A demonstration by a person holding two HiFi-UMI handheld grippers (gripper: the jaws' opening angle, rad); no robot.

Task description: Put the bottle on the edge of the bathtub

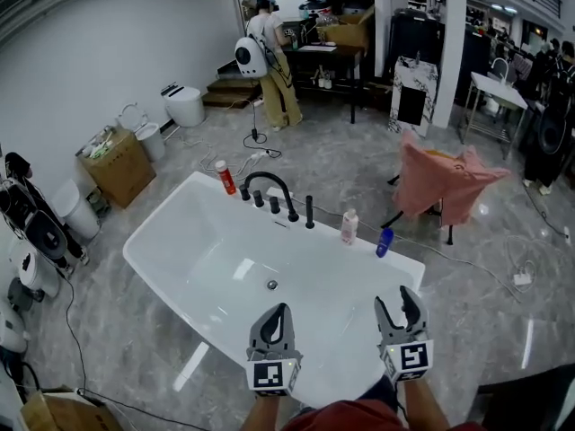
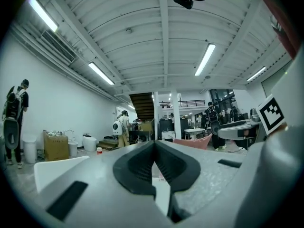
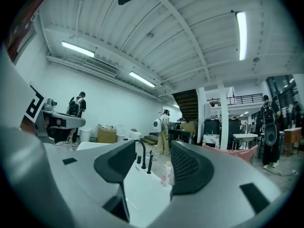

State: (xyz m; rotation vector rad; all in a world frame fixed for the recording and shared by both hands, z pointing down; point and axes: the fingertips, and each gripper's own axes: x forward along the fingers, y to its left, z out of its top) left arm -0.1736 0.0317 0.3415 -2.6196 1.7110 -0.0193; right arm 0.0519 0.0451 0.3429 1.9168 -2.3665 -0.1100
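A white bathtub (image 1: 415, 270) lies below me. On its far rim stand a black faucet (image 1: 268, 187), a red bottle (image 1: 225, 177), a pale pink bottle (image 1: 349, 226) and a small blue bottle (image 1: 384, 241). My left gripper (image 1: 280, 311) hovers over the tub's near end, shut with nothing in it. My right gripper (image 1: 396, 300) hangs open and empty beside it, well short of the bottles. In the right gripper view the pale bottle (image 3: 166, 174) and the faucet (image 3: 142, 153) show between the spread jaws of the right gripper (image 3: 153, 148). The left gripper (image 2: 154, 146) has its pads pressed together.
A chair draped in pink cloth (image 1: 445, 182) stands right of the tub. A cardboard box (image 1: 118, 164) and white bins are at the left wall. A person with a backpack (image 1: 269, 61) works at a far table. Cables trail on the marble floor (image 1: 260, 155).
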